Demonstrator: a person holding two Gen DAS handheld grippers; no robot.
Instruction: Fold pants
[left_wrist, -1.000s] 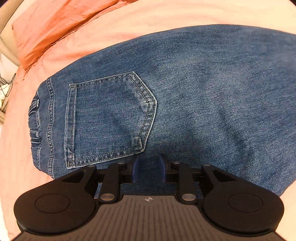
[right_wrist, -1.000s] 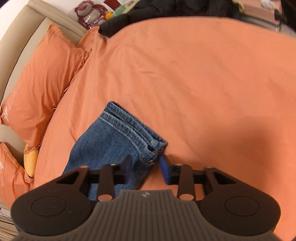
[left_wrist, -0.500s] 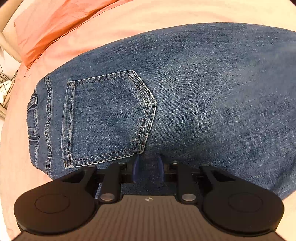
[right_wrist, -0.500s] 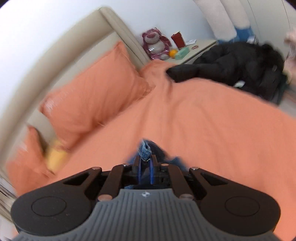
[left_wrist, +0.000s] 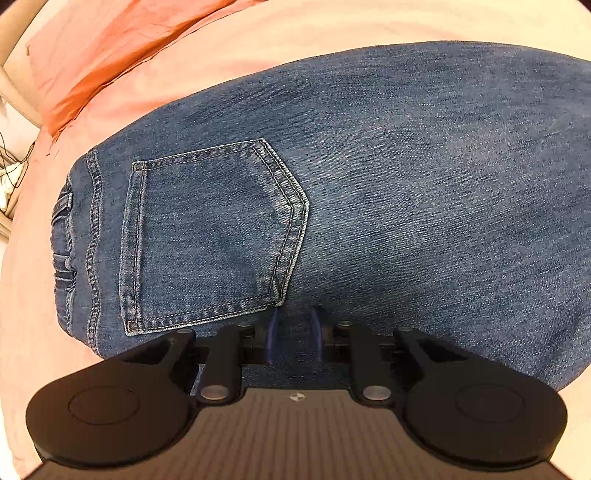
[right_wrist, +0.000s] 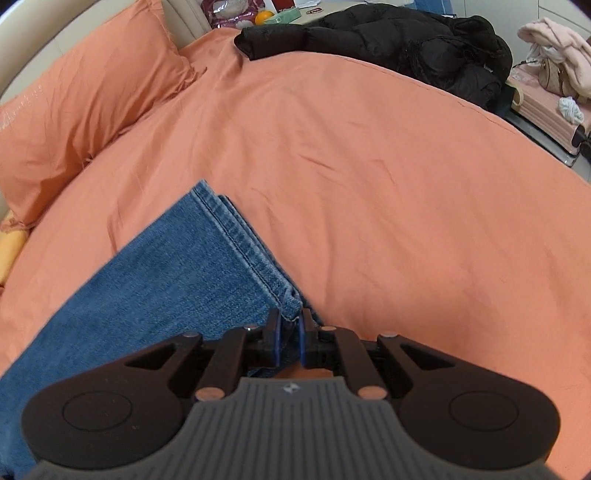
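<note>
Blue denim pants (left_wrist: 406, 184) lie flat on the orange bed sheet (left_wrist: 332, 29), back pocket (left_wrist: 210, 240) up and waistband to the left. My left gripper (left_wrist: 293, 332) points down at the pants' near edge just right of the pocket. Its jaws are closing, and a pinch of denim fills the narrow gap between the pads. In the right wrist view the pant leg (right_wrist: 166, 295) stretches away to the lower left. My right gripper (right_wrist: 290, 332) is shut on the near corner of the leg's hem (right_wrist: 243, 243), which is held a little above the sheet (right_wrist: 406, 184).
Orange pillows (right_wrist: 81, 103) lie at the bed's left against the beige headboard. A black jacket (right_wrist: 406, 40) is heaped on the far edge of the bed. Beyond it stand a pink suitcase (right_wrist: 543, 110) with clothes and a bedside table with small items.
My right gripper has shut on the hem corner and raised it, and its view swung up and back. The left jaws have narrowed on the denim without the hand moving.
</note>
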